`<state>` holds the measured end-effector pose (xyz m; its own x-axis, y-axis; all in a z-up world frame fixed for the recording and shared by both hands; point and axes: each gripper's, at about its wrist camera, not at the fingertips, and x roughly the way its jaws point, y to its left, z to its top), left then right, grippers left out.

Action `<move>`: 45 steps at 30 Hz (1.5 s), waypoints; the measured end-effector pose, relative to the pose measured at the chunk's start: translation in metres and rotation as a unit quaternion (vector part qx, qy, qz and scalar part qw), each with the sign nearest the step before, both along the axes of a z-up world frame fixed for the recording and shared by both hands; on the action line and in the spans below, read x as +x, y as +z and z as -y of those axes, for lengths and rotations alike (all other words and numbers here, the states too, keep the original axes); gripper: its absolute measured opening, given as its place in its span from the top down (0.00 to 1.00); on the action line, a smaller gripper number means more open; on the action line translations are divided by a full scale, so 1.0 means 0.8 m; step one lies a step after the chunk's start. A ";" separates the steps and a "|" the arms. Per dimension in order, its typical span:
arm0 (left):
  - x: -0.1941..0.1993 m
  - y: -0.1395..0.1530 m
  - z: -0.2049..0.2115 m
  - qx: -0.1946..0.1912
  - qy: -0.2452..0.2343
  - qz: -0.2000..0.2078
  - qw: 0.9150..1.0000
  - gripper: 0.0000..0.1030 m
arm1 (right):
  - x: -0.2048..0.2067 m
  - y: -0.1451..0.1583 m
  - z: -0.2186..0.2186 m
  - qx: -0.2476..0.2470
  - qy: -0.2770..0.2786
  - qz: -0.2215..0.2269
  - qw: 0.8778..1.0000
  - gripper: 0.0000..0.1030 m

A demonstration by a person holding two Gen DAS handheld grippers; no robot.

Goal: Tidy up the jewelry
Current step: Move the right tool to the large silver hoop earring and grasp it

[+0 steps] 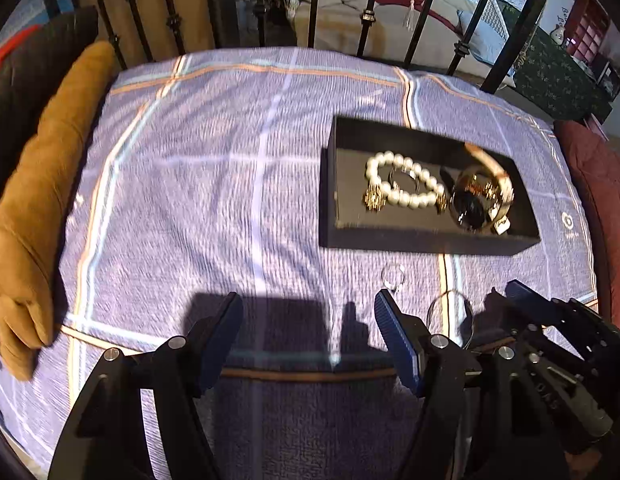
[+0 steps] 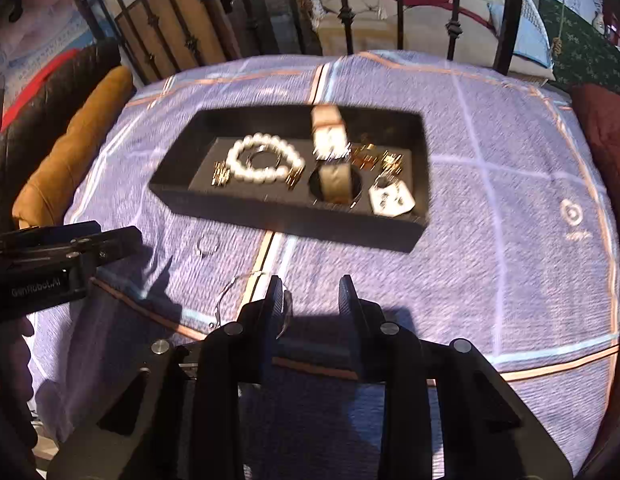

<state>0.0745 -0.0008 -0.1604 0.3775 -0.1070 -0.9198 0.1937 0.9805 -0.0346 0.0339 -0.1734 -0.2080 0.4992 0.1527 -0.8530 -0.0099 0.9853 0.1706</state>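
Step in hand: judging by layout, nearing the last loose pieces; both grippers hovering over the bed cover [image 1: 189, 184], not yet picking.
Left gripper [image 1: 307, 328]: standing wide apart, holding nothing; only cloth and shadow between the fingers.
Right gripper [image 2: 312, 300]: standing partly apart, narrower than the left; nothing visibly clamped between the pads.
Small ring [image 1: 393, 276]: lying on the cover just ahead of the left gripper's right-hand finger, slightly outside the gap; sitting between that gripper and the box.
Thin bangle [image 2: 249, 304]: lying on the cover at the right gripper's left-hand finger [image 2: 274, 304], partly hidden behind it; touching or just beside, cannot tell which. Lying to the left of the gap, not inside it.
Black box [image 1: 422, 240]: resting ahead of both grippers, beyond ring and bangle; open on top.
Box contents: pearl bracelet [image 1: 402, 184] sitting at the left end, watch [image 2: 334, 160] to its right, pale tag or card [image 2: 391, 199] at the near right corner; small gold pieces blurred.
Next move, as judged: shifting the right gripper leftward to straddle the bangle wire, or moving the left gripper rightward and forward over the ring, then closing.
Caution: handling thin wire on soft cloth, likely slipping or snagging; blurring hiding fine detail.
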 end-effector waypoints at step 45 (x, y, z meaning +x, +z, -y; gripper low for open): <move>-0.002 -0.020 -0.018 0.026 -0.023 -0.040 0.999 0.96 | -0.029 0.007 -0.033 0.038 0.010 -0.006 0.999 0.92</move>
<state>0.0730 0.0134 -0.1764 0.2979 -0.0734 -0.9518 0.2373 0.9714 -0.0006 0.0104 -0.1467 -0.2021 0.4848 0.2270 -0.8446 -0.0279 0.9692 0.2445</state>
